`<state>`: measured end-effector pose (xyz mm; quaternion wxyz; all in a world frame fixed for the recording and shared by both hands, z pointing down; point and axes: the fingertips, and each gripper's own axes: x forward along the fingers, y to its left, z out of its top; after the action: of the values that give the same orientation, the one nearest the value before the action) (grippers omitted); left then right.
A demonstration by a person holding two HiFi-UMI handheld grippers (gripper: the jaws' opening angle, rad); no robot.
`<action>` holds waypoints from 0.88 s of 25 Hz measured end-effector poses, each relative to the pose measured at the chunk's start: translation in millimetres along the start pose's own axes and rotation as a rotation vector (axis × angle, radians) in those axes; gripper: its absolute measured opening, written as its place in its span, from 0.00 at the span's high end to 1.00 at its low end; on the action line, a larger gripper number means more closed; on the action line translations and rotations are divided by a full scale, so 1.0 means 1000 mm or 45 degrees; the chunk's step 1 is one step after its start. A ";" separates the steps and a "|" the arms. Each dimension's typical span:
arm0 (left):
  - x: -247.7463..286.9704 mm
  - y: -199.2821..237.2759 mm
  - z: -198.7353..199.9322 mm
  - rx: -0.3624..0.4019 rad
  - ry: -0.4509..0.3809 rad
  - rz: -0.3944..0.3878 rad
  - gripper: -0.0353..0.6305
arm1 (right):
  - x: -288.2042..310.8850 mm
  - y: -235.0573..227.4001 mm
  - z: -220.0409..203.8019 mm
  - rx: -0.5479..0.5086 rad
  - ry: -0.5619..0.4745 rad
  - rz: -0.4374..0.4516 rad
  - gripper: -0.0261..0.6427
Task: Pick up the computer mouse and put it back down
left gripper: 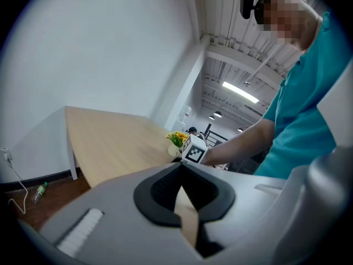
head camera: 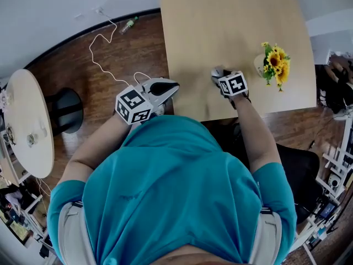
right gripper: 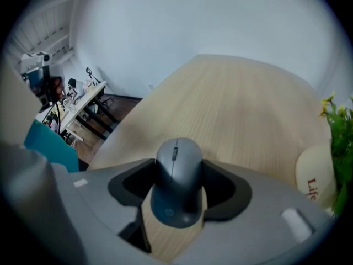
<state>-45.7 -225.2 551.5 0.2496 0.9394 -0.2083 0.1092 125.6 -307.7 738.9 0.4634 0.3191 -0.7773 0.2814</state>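
Note:
A grey computer mouse (right gripper: 177, 181) lies on the light wooden table (right gripper: 237, 93) near its front edge. My right gripper (right gripper: 177, 167) points steeply down over it, and its black pads (right gripper: 132, 186) sit against both sides of the mouse. In the head view the mouse (head camera: 216, 73) is mostly hidden under the right gripper (head camera: 219, 77) and its marker cube. My left gripper (head camera: 173, 85) hovers at the table's (head camera: 231, 26) left front corner, jaws together with nothing between them; in the left gripper view its tips (left gripper: 181, 167) meet.
A cream vase of sunflowers (head camera: 274, 65) stands on the table right of the mouse, and the vase (right gripper: 317, 181) is close in the right gripper view. A white cable (head camera: 99, 48) and a bottle (head camera: 128, 24) lie on the wood floor. A round white table (head camera: 27, 120) stands at the left.

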 end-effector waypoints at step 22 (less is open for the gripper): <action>0.018 -0.026 0.053 0.084 -0.111 -0.063 0.94 | -0.158 0.034 0.048 0.072 -0.524 0.122 0.57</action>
<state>-12.3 -238.0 500.9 0.2116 0.9559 -0.1920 0.0686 131.7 -284.3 572.3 0.2719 0.3453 -0.8616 0.2539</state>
